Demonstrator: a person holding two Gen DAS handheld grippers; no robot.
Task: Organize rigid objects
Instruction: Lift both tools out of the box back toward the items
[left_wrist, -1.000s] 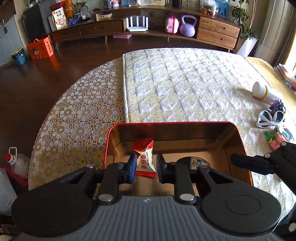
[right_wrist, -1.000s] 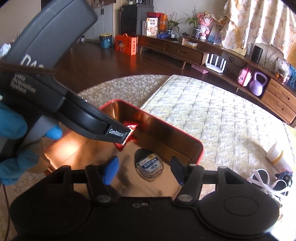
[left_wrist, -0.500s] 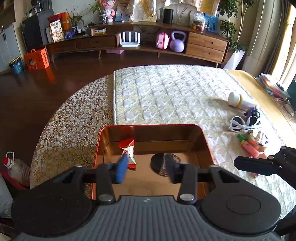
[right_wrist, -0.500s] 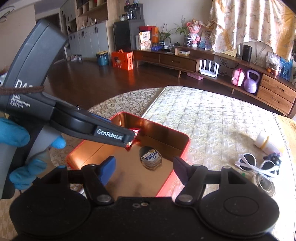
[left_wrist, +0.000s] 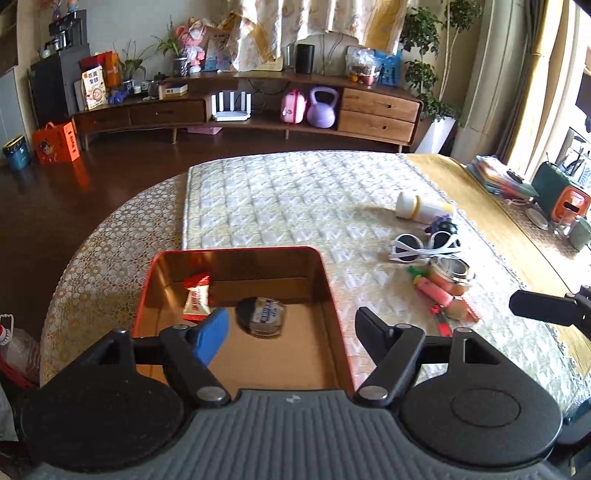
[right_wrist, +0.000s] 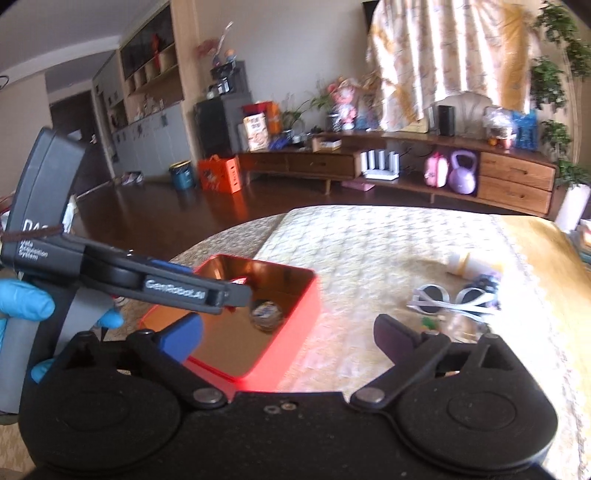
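Observation:
A red tin tray (left_wrist: 236, 252) sits on the table in front of me; it also shows in the right wrist view (right_wrist: 295, 295). Inside lie a red-and-white candy packet (left_wrist: 196, 300) and a round black tape measure (left_wrist: 261, 316), also seen in the right wrist view (right_wrist: 266, 311). My left gripper (left_wrist: 291, 328) is open and empty, raised above the tray's near end. My right gripper (right_wrist: 288, 332) is open and empty, above the tray's right side. To the right lie white sunglasses (left_wrist: 424, 246), a white bottle (left_wrist: 421, 207), a metal tape roll (left_wrist: 451, 268) and pink markers (left_wrist: 443, 295).
The table has a lace cloth (left_wrist: 107, 258) and a quilted runner (left_wrist: 288, 199). Books and a green-orange box (left_wrist: 557, 192) sit at the far right edge. A purple toy (left_wrist: 443, 225) lies by the sunglasses. The left gripper's body (right_wrist: 110, 273) crosses the right wrist view.
My left gripper opened, released the candy packet into the tray, and pulled up and back. My right gripper also rose and moved back, opening wider.

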